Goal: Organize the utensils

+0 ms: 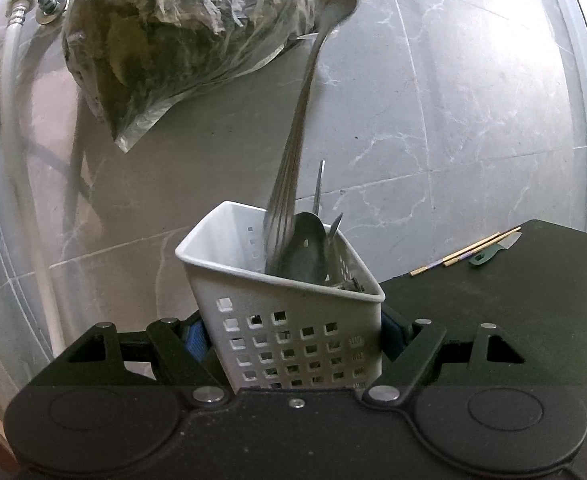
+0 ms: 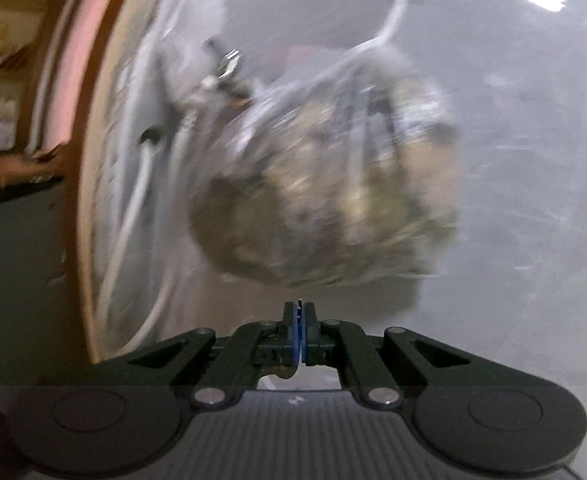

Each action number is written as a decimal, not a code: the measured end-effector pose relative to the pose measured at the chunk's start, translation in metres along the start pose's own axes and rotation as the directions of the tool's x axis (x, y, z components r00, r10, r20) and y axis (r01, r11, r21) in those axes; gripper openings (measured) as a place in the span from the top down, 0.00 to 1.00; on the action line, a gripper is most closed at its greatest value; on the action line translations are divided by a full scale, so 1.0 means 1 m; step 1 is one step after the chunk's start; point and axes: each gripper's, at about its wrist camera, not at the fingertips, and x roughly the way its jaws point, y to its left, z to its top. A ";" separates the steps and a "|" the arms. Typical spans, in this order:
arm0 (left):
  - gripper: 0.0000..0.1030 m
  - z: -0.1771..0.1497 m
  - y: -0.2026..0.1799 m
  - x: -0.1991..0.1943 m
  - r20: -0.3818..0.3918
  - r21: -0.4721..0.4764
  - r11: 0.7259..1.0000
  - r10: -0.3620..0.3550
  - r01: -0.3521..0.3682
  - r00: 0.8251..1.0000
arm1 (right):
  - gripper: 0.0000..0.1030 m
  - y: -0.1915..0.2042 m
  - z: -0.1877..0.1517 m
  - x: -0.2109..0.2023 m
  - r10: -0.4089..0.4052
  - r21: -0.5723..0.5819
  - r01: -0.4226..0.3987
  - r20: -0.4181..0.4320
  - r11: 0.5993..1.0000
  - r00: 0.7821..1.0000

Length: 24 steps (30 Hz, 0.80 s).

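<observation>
Through the left wrist camera, my left gripper (image 1: 293, 344) was clamped around a white perforated plastic utensil caddy (image 1: 283, 316), its blue pads pressing the caddy's two sides. The caddy looked tilted and lifted at the edge of a black tabletop (image 1: 513, 300). Inside it stood a dark slotted spoon (image 1: 307, 254), a thin metal utensil behind it, and a long stainless-steel spoon (image 1: 293, 160) streaked with motion blur, its handle end at the caddy's mouth and its bowl high near the frame's top. I could not tell whether anything held it. Further right on the tabletop lay a pair of wooden chopsticks (image 1: 465, 252) and a small knife with a green handle (image 1: 489, 254), just beside each other. Behind hung a clear plastic bag of dark contents (image 1: 165, 40) against a grey marble-tiled wall (image 1: 453, 100).

From the right wrist camera, heavily blurred, my right gripper (image 2: 300, 338) had its pads pressed together with only a thin dark sliver between them; I could not say what that was.

I judged the step to be dropping the long spoon into the caddy. Next I would need a steady caddy and a reach toward the chopsticks and knife.
</observation>
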 end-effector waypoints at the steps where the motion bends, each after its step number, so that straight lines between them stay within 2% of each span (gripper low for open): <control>1: 0.22 0.000 0.000 0.000 0.000 -0.001 1.000 0.002 -0.002 1.000 | 0.98 0.004 -0.003 0.009 0.022 -0.003 -0.022 -0.012 1.000 1.000; 4: 0.22 0.000 -0.001 0.000 -0.003 -0.005 1.000 0.007 -0.007 1.000 | 0.97 0.014 -0.014 0.027 0.064 0.012 -0.063 -0.050 0.998 0.997; 5: 0.22 0.000 -0.002 0.000 -0.004 -0.005 1.000 0.008 -0.008 1.000 | 0.94 0.013 -0.017 0.030 0.078 0.031 -0.077 -0.050 0.997 0.996; 6: 0.22 0.001 -0.002 0.001 -0.005 -0.006 1.000 0.009 -0.009 1.000 | 0.81 0.010 -0.019 0.031 0.093 0.057 -0.090 -0.048 0.994 0.995; 7: 0.23 0.001 -0.002 0.001 -0.005 -0.008 1.000 0.011 -0.011 1.000 | 0.59 0.005 -0.021 0.031 0.098 0.087 -0.094 -0.040 0.992 0.994; 8: 0.23 0.000 -0.001 0.001 -0.009 -0.011 1.000 0.010 -0.010 1.000 | 0.48 -0.001 -0.023 0.026 0.099 0.120 -0.097 -0.017 0.988 0.995; 11: 0.23 0.000 -0.001 0.002 -0.010 -0.018 1.000 0.014 -0.014 1.000 | 0.38 -0.023 -0.038 0.008 0.042 0.216 -0.042 0.003 0.976 0.999; 14: 0.23 0.001 -0.002 0.004 -0.012 -0.023 1.000 0.022 -0.022 1.000 | 0.32 -0.051 -0.076 -0.003 -0.061 0.334 0.080 -0.069 0.939 0.996; 16: 0.23 0.002 -0.002 0.004 -0.015 -0.022 0.999 0.026 -0.027 1.000 | 0.30 -0.066 -0.116 -0.002 -0.092 0.424 0.151 -0.156 0.893 0.983; 20: 0.23 0.004 -0.003 0.006 -0.025 -0.013 0.999 0.031 -0.031 0.999 | 0.30 -0.074 -0.202 0.017 -0.059 0.549 0.234 -0.317 0.803 0.947; 23: 0.22 0.005 -0.003 0.007 -0.037 -0.010 0.999 0.033 -0.034 0.999 | 0.31 -0.070 -0.246 0.035 -0.006 0.622 0.252 -0.369 0.741 0.930; 24: 0.22 0.005 -0.004 0.007 -0.041 -0.005 0.999 0.036 -0.036 0.999 | 0.36 -0.067 -0.257 0.038 -0.001 0.637 0.259 -0.376 0.727 0.927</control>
